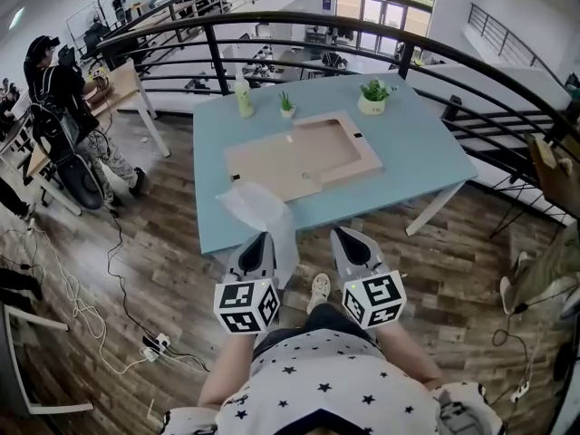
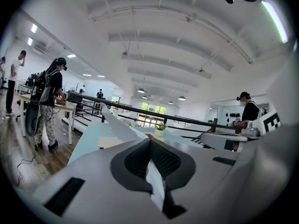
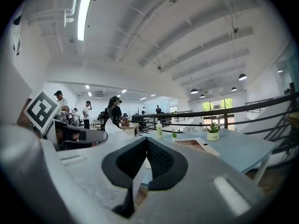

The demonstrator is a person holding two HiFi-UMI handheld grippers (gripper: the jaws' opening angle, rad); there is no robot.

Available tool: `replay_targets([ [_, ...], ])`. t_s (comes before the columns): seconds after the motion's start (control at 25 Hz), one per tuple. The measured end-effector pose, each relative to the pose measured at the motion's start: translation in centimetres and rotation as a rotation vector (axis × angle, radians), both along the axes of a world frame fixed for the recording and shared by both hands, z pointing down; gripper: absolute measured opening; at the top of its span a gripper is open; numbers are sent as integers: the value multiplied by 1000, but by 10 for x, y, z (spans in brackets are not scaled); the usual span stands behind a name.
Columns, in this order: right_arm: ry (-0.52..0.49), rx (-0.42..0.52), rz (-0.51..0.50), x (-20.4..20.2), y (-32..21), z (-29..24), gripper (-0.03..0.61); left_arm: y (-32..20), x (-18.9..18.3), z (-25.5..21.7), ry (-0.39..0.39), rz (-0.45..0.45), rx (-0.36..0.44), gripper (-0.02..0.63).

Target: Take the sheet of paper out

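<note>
The thin white sheet of crinkly, half-transparent paper (image 1: 258, 214) hangs over the near edge of the light-blue rectangular table (image 1: 417, 152), towards its left corner. Its long axis runs from the tabletop down and back towards the person. The far tip sits just beside the near-left corner of the pale wooden picture frame (image 1: 362, 157), which lies flat on the table; from here I can't tell whether paper and frame touch. The near end is caught in the left gripper (image 1: 257, 239). In the left gripper view the sheet (image 2: 122, 129) rises out of the slit between the dark pads, so that gripper (image 2: 150, 146) is clamped on it.

The right gripper (image 1: 347, 234) hangs level with the left one, off the table edge and clear of the paper's right side. Its jaws are drawn together on nothing, and the right gripper view shows only a sliver of table and floor between them (image 3: 145, 143).

So the left gripper alone has the sheet, and I'd judge it is as good as out of the frame. What's left is a pull along the sheet's length, towards the person's body and away from the frame. Paper this flimsy could tear if it snags on that corner.

Further back on the table stand a small potted plant in a white pot (image 1: 373, 96), a smaller green plant (image 1: 286, 105) and a pale bottle (image 1: 244, 101), all well clear.
</note>
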State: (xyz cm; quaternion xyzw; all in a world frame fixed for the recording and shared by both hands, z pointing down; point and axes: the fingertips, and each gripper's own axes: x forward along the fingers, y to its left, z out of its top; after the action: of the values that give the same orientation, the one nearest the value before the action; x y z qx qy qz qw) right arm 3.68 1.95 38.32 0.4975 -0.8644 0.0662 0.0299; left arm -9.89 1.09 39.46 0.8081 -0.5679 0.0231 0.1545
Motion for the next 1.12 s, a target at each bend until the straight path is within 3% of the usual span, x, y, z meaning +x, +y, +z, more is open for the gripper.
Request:
replay_targets([
  [1.12,7,-17,-36,-7,-7,0,6,0,-3,-3,14,-22,-13,2],
])
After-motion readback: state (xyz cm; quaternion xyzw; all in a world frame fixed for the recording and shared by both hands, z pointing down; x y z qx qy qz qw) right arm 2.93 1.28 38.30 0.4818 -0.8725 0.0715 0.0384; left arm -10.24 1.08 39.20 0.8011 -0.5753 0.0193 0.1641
